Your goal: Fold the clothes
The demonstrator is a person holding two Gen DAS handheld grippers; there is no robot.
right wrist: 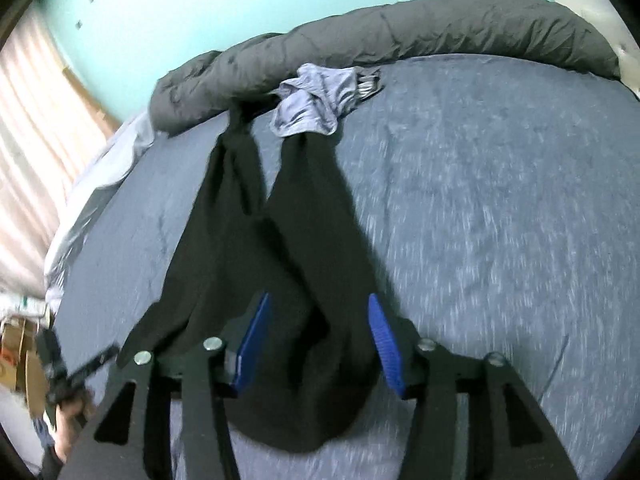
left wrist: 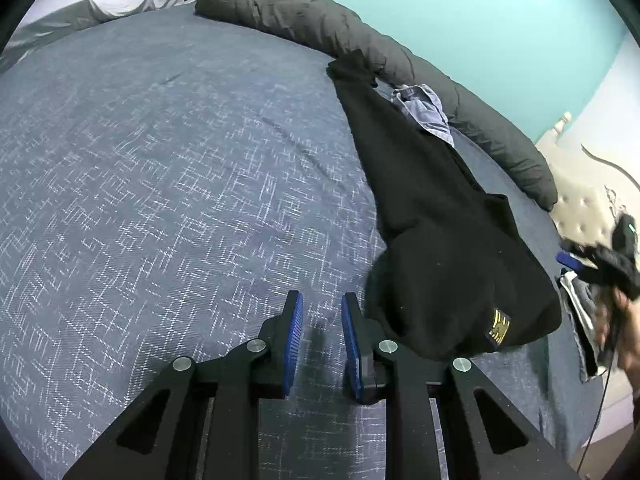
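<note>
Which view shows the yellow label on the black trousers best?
The left wrist view: the yellow label sits sharp and unobstructed near the black trousers' waist end. The right wrist view is motion-blurred and shows the trousers' two legs, but no label.

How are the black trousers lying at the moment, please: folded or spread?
Spread: the black trousers lie full length, legs apart in a V.

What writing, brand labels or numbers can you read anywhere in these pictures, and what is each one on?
No text is readable in either view.
Gold patch on the black pants: a mark or emblem, too small and blurred to read.
Cardboard box at the right wrist view's left edge: an orange mark, unreadable.
</note>
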